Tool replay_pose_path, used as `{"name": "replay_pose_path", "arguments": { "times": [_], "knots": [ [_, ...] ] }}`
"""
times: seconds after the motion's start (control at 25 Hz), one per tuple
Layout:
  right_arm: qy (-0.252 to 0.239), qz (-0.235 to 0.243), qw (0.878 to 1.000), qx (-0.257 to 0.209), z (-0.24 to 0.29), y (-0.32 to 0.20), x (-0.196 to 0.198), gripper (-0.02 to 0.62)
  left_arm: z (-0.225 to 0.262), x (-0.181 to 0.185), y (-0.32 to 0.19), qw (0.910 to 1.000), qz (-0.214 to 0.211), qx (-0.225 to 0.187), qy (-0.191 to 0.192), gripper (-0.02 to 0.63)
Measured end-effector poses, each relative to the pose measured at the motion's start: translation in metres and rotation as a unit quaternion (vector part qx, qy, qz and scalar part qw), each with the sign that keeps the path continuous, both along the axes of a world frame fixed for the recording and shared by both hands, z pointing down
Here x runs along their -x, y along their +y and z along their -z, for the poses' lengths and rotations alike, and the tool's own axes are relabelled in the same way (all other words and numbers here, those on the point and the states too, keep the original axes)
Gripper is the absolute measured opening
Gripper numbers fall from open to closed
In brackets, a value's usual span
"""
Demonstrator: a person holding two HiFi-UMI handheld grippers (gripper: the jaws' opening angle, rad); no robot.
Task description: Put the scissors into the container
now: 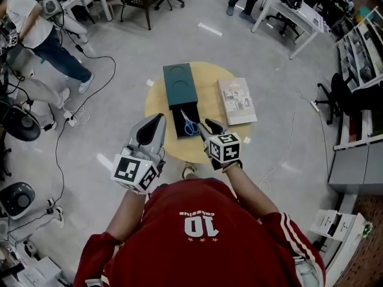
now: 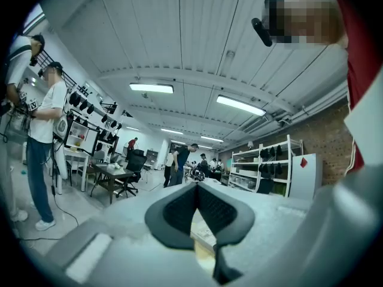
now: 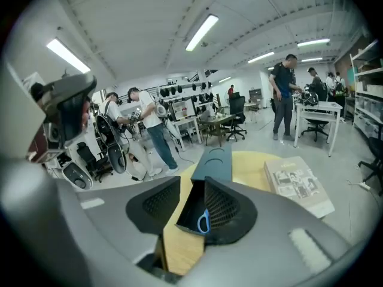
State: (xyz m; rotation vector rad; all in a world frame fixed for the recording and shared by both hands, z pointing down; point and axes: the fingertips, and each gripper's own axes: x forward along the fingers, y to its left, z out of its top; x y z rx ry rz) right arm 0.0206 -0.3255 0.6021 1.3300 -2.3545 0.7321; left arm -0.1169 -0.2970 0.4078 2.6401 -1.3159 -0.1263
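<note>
Blue-handled scissors (image 1: 190, 124) lie inside the open dark container (image 1: 178, 121).
The right gripper (image 1: 207, 126) is spread and empty at the round table's (image 1: 212, 88) near edge. The left gripper (image 1: 152, 124) is pressed together.

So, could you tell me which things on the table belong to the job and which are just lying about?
Job: scissors, container holding them, green lid beside it.
Lying about: booklet on the table, right side.
</note>
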Motion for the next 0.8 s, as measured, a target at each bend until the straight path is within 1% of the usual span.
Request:
{"name": "replay_pose_path", "arguments": {
  "times": [0.16,0.36,0.6,0.8],
  "knots": [
    [-0.024,-0.016,0.998,-0.052,0.055,0.016,-0.009,0.129,0.009,0.006,0.021,0.9999,0.001,-0.013,-0.004,0.002],
    [-0.042,-0.033,0.991,-0.120,0.123,0.052,-0.011,0.129,0.015,0.017,0.043,0.9996,-0.005,-0.027,-0.012,0.002],
    [-0.036,-0.041,0.982,-0.178,0.183,0.095,-0.020,0.129,0.026,0.005,0.062,0.9991,-0.020,-0.037,-0.007,0.002],
    [-0.026,-0.052,0.971,-0.232,0.216,0.110,-0.038,0.107,0.031,-0.010,0.069,0.9988,-0.019,-0.045,0.006,0.002]
  ]
}}
